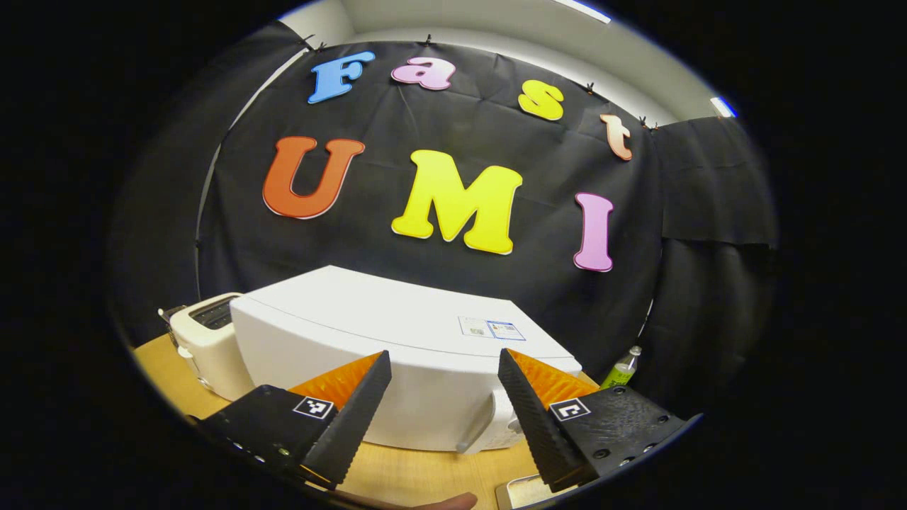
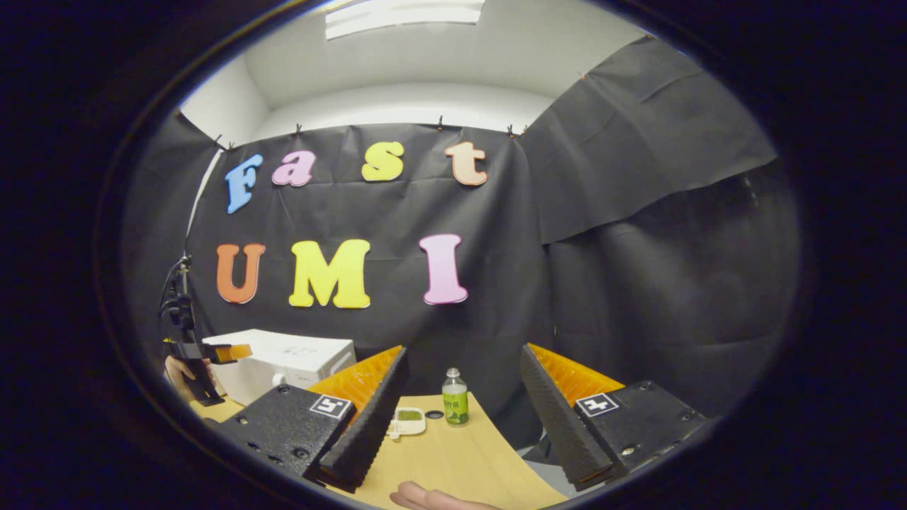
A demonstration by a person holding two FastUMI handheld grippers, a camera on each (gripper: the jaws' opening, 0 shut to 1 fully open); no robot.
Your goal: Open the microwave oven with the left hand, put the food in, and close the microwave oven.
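My left gripper (image 1: pixel 443 397) hangs spread and empty just short of the microwave oven (image 1: pixel 397 368), a smooth white box with door closed; I should hook its curved handle (image 1: pixel 482 428) squarely and swing outward. My right gripper (image 2: pixel 464 400) is spread too, holding nothing, above the wooden table (image 2: pixel 453 460), with the small white food container (image 2: pixel 409 421) and green bottle (image 2: pixel 454 398) beyond.

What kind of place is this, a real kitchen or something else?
Probably a recording booth set up like a kitchen, not a real one: black cloth hangs as walls, and a wooden table holds a white microwave oven, a toaster and a small bottle.
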